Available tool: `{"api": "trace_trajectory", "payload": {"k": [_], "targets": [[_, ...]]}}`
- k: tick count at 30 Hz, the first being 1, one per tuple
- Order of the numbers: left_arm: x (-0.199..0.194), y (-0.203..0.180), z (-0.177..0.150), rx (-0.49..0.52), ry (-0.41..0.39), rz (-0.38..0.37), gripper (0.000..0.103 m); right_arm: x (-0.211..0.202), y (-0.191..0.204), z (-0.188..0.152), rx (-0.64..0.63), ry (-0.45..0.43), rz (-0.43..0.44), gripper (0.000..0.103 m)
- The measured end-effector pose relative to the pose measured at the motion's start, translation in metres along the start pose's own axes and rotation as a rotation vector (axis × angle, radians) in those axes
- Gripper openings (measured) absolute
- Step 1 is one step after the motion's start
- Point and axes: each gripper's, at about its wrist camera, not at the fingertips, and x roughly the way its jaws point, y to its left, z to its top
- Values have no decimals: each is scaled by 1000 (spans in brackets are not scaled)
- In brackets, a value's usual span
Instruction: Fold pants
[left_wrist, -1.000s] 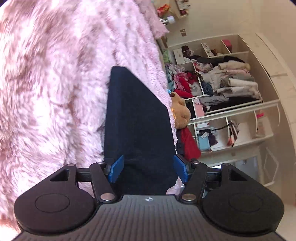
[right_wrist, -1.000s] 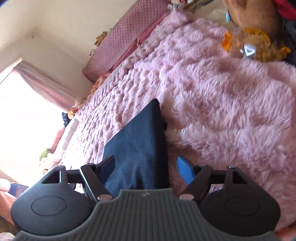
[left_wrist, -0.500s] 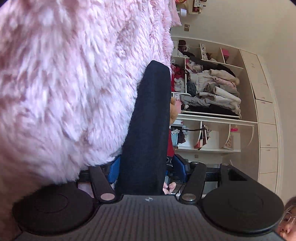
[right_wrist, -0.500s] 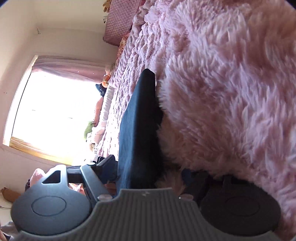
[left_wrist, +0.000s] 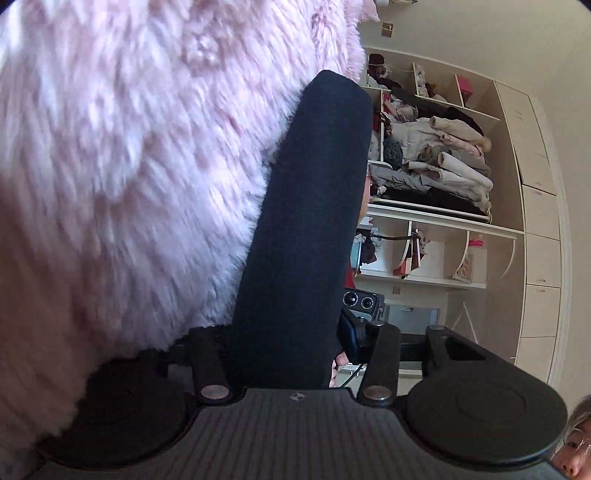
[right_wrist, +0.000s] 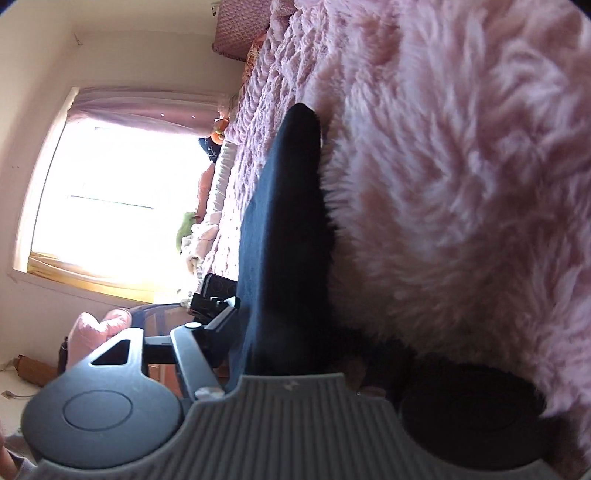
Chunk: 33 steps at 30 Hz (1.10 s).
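The dark navy pants (left_wrist: 306, 221) lie folded on a fluffy pink blanket (left_wrist: 129, 166). In the left wrist view the fold's edge runs between the fingers of my left gripper (left_wrist: 284, 343); the jaws stand around the cloth, the left finger sunk in the fur. In the right wrist view the pants (right_wrist: 284, 240) again run between the fingers of my right gripper (right_wrist: 291, 347); the right finger is buried in the blanket (right_wrist: 461, 184). Both grippers lie low against the bed, one jaw under the pants' edge. Whether either jaw presses the cloth is hidden.
An open wardrobe (left_wrist: 443, 166) with heaps of clothes fills the right of the left wrist view. A bright window (right_wrist: 110, 199) with a pink curtain and pillows at the bed's head (right_wrist: 240, 26) show in the right wrist view. A person's face (left_wrist: 576, 446) is at the corner.
Both grippers have dropped down to the bed and slid in along the folded pants' edge, so each lower finger has sunk into the fur. The jaws have narrowed around the cloth.
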Motion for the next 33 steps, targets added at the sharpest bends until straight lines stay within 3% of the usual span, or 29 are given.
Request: {"api": "trace_trajectory", "payload": {"k": [1, 7, 13, 21, 27, 33], "targets": [[-1, 0, -1, 4, 0, 10, 46, 1, 2, -1, -11, 7, -33, 39], [-1, -6, -3, -45, -4, 8, 44, -8, 3, -2, 31, -3, -28, 36], [-7, -7, -12, -73, -36, 55, 27, -8, 15, -10, 101, -48, -60, 28], [-20, -30, -14, -59, -13, 56, 27, -3, 58, -20, 53, -73, -128, 27], [-62, -48, -23, -51, -42, 62, 26, 25, 105, -29, 19, -70, -109, 27], [-136, -67, -35, -82, -123, 77, 27, 89, 159, -32, -21, -41, -66, 27]]}}
